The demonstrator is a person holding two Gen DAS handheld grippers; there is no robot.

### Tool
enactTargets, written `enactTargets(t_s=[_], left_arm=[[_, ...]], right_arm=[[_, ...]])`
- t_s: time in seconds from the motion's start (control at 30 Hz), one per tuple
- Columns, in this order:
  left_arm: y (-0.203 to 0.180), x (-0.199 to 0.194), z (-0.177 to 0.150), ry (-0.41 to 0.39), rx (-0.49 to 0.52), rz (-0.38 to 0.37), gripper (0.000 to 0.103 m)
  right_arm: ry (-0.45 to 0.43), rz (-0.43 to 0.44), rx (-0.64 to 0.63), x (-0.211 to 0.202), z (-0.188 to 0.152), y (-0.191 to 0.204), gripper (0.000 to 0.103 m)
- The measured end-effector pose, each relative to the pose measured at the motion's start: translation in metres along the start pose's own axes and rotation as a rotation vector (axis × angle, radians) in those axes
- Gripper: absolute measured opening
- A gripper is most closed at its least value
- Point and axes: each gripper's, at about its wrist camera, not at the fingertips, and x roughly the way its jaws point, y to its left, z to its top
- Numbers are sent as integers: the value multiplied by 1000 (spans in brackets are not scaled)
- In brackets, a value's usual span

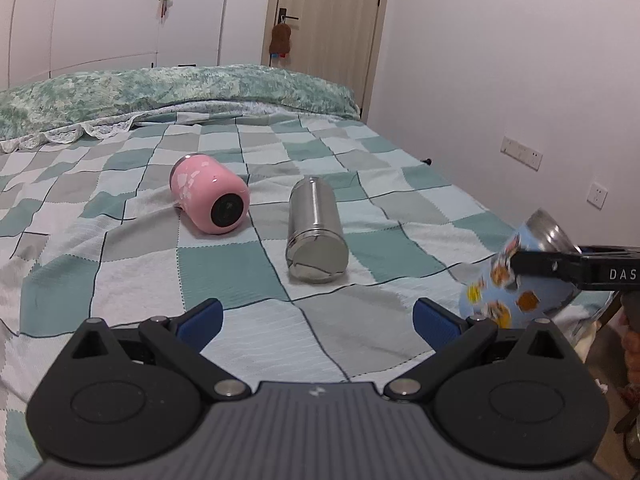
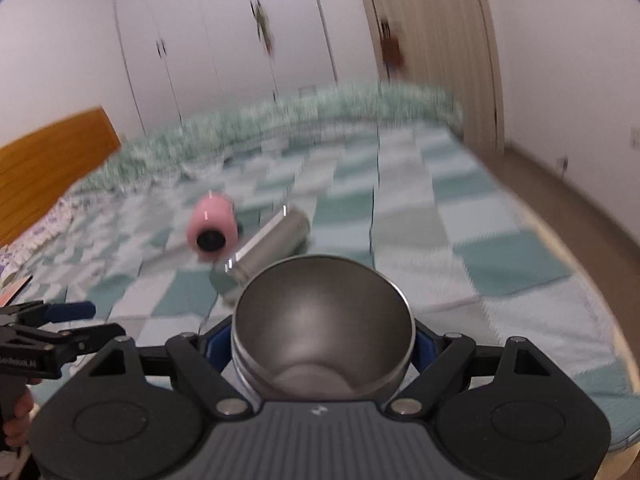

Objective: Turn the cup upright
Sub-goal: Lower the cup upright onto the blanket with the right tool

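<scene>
My right gripper (image 2: 322, 346) is shut on a blue cup with cartoon stickers (image 1: 516, 280). The cup is tilted, its steel-lined mouth (image 2: 324, 324) facing up toward the right wrist camera. It hangs over the bed's right edge. A pink cup (image 1: 208, 196) lies on its side on the checked bedspread (image 1: 240, 280), its base toward me. A steel cup (image 1: 316, 232) lies on its side to its right. My left gripper (image 1: 318, 316) is open and empty, low over the bed, in front of the steel cup. The right wrist view is blurred.
A green patterned quilt (image 1: 180, 88) is bunched along the far side of the bed. A white wall (image 1: 520, 80) with sockets runs close on the right. A door (image 1: 332, 20) and wardrobes (image 1: 100, 12) stand behind. A wooden headboard (image 2: 52, 152) is at left.
</scene>
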Motion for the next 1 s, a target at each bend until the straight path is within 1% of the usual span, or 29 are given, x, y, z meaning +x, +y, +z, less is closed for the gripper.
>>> enactTargets(t_s=[0.1, 0.2, 0.33, 0.43, 0.47, 0.5, 0.57, 0.6, 0.63, 0.7, 0.9, 1.0], left_arm=[[-2, -3, -1, -10, -9, 4, 103], [-4, -6, -3, -15, -16, 8, 103], [-5, -4, -6, -11, -24, 8, 103], [-5, -1, -8, -4, -27, 12, 103], [-5, -1, -9, -2, -29, 12, 103], [-4, 0, -10, -1, -33, 12, 103], [-3, 1, -11, 2, -45, 9, 103], [-2, 2, -12, 2, -48, 9, 103], [-2, 2, -12, 2, -49, 10, 103], [-2, 2, -13, 0, -45, 12, 103], [-4, 0, -14, -13, -40, 13, 103], [-4, -2, -14, -19, -34, 20, 103]], right_arm=[[-101, -62, -95, -6, 2, 6, 84], [-165, -125, -170, -5, 4, 6, 84], [-194, -147, -173, 3, 4, 0, 84], [-226, -180, -231, 12, -2, 3, 84], [-227, -190, -250, 16, -6, 4, 84], [-210, -192, -254, 24, -11, 2, 84], [-131, -171, -207, 44, -22, -9, 84], [-188, -168, -212, 44, -30, -12, 84], [-195, -156, -202, 44, -32, -15, 84], [-193, -155, -159, 44, -29, -19, 84], [-195, -154, -196, 43, -31, -13, 84], [-189, -141, -186, 40, -31, -13, 86]])
